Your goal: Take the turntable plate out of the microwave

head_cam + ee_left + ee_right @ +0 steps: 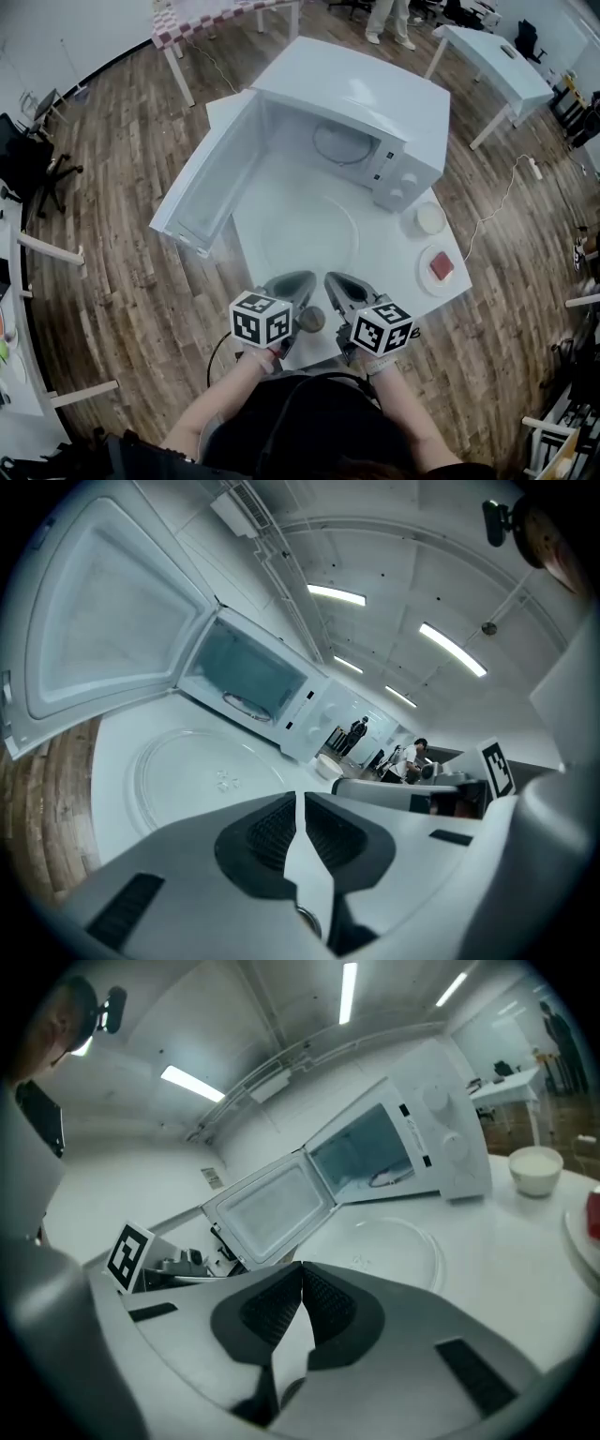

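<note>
The clear glass turntable plate (pixel 309 234) lies flat on the white table (pixel 394 267) in front of the white microwave (pixel 375 103), whose door (pixel 202 183) swings wide open to the left. Inside the oven only the roller ring (pixel 342 145) shows. My left gripper (pixel 302 278) and right gripper (pixel 336 281) hover side by side near the table's front edge, short of the plate, both shut with nothing between the jaws. The plate (pixel 202 775) shows beyond the left gripper (pixel 298 799), and the plate (pixel 394 1241) lies ahead of the right gripper (pixel 302 1267).
A small white bowl (pixel 430 217) and a white dish holding something red (pixel 441 269) sit at the table's right, beside the microwave. The open door overhangs the table's left edge. Other tables and a black chair (pixel 28 155) stand around on the wooden floor.
</note>
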The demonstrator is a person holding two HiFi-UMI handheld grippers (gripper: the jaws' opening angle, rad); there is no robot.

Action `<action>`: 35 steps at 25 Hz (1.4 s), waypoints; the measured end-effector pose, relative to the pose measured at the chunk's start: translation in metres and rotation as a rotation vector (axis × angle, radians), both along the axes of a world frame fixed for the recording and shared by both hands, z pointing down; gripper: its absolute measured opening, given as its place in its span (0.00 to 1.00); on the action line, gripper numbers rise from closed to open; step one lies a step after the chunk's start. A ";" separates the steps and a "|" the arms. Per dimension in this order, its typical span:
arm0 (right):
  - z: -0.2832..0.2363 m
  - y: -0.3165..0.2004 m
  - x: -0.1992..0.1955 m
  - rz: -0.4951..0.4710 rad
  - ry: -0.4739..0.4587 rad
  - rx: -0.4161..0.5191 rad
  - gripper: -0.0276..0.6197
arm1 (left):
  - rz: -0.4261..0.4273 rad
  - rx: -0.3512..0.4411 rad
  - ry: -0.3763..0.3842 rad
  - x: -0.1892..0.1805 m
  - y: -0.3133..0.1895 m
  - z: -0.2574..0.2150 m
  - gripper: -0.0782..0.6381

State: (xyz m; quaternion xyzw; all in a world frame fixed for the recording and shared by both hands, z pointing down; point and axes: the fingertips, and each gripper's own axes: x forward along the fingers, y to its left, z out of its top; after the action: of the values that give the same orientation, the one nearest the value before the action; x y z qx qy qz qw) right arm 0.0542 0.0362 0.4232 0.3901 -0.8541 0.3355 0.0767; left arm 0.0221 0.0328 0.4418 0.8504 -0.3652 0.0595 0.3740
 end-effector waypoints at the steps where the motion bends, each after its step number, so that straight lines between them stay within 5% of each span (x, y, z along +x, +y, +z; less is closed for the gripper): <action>1: -0.002 0.001 -0.003 -0.012 0.017 0.024 0.08 | -0.016 0.015 -0.004 -0.002 0.000 -0.003 0.16; 7: -0.012 0.012 -0.019 -0.064 0.055 0.103 0.08 | -0.119 0.120 -0.053 -0.018 -0.003 -0.014 0.16; 17: -0.015 0.014 -0.027 -0.103 0.097 0.164 0.08 | -0.192 0.189 -0.078 -0.034 -0.002 -0.027 0.16; 35: -0.012 0.009 -0.035 -0.080 0.041 0.156 0.08 | -0.191 0.188 -0.143 -0.046 -0.001 -0.022 0.16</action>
State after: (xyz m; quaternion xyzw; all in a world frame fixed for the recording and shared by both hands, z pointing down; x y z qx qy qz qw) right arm 0.0194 0.0454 0.4116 0.3671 -0.8908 0.2563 0.0771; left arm -0.0235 0.0314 0.4200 0.8368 -0.4740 0.0496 0.2695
